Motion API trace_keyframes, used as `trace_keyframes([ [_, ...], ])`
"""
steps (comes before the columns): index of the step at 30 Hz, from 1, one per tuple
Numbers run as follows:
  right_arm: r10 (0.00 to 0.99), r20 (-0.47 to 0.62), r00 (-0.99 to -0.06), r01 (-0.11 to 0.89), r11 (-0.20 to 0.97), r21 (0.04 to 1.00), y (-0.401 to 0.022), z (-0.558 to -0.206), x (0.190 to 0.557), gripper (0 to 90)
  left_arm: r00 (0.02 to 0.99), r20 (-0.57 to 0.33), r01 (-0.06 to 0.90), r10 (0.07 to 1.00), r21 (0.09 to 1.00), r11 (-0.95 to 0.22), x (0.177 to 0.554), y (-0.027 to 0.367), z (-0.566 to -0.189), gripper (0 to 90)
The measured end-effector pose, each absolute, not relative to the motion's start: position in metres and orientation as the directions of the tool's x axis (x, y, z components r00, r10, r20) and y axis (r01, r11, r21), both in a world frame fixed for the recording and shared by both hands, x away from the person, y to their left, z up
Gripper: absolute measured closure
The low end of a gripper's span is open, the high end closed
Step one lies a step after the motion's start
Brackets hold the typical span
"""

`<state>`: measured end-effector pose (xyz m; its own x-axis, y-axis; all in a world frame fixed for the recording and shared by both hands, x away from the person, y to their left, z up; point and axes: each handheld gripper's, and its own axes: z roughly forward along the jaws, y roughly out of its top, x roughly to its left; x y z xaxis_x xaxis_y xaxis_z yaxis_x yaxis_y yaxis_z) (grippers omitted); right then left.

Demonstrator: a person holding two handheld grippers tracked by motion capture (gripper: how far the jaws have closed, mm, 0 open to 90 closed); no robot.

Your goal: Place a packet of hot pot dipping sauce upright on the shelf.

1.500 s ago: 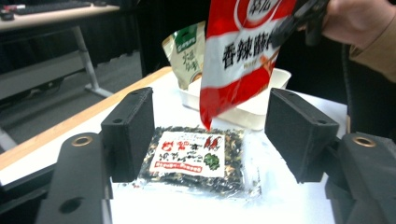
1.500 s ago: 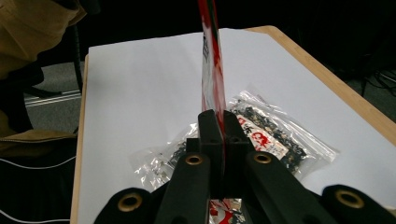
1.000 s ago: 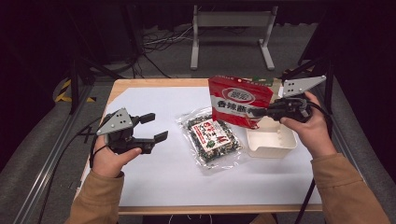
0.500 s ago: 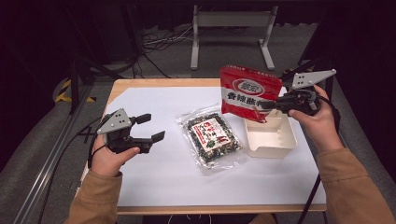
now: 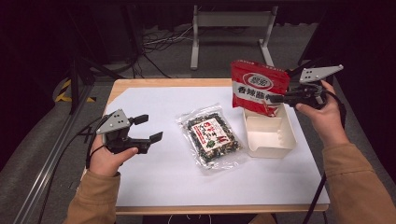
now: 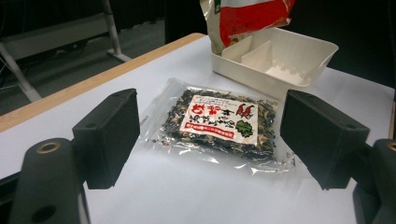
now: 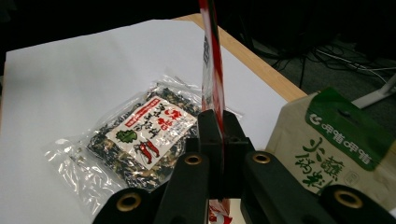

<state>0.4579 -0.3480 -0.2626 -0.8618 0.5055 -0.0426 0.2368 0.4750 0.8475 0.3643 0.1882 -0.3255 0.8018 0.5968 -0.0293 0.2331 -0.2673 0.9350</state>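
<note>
Pinching red snack bag (image 5: 258,87) with white Chinese writing in right gripper (image 5: 275,98), over white tray (image 5: 270,136) at two o'clock. Opening left gripper (image 5: 150,128), holding nothing.

Tan sleeves (image 5: 95,200), black tongs (image 5: 147,128), grey three-cornered plates (image 5: 113,121), trailing cables (image 5: 91,140)

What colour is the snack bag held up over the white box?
Red, with a white oval logo and white lettering on the snack bag; the high view shows it best.

Bright overhead light on the white table (image 5: 163,186), dark surroundings; soft, slightly blurred pictures with faint shadows.
</note>
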Motion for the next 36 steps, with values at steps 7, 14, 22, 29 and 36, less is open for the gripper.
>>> trace_keyframes([
  [7,0.526,-0.027,-0.850,0.260,0.464,0.847,-0.361,-0.266,0.463,89.3,0.802,-0.037,0.244,0.597,0.932,-0.269,0.365,0.189,-0.327,20.4],
  [14,0.534,-0.021,-0.845,0.280,0.475,0.834,-0.367,-0.270,0.466,89.3,0.795,-0.038,0.249,0.606,0.931,-0.269,0.364,0.190,-0.328,20.3],
  [22,0.551,-0.001,-0.835,0.317,0.482,0.817,-0.375,-0.279,0.473,89.3,0.788,-0.035,0.252,0.614,0.929,-0.270,0.363,0.192,-0.328,20.3],
  [29,0.556,0.009,-0.831,0.338,0.491,0.803,-0.376,-0.287,0.479,89.2,0.793,-0.036,0.252,0.609,0.928,-0.273,0.362,0.189,-0.329,20.3],
  [36,0.577,0.008,-0.816,0.363,0.501,0.786,-0.378,-0.294,0.486,89.2,0.794,-0.035,0.250,0.607,0.929,-0.274,0.362,0.190,-0.329,20.3],
])
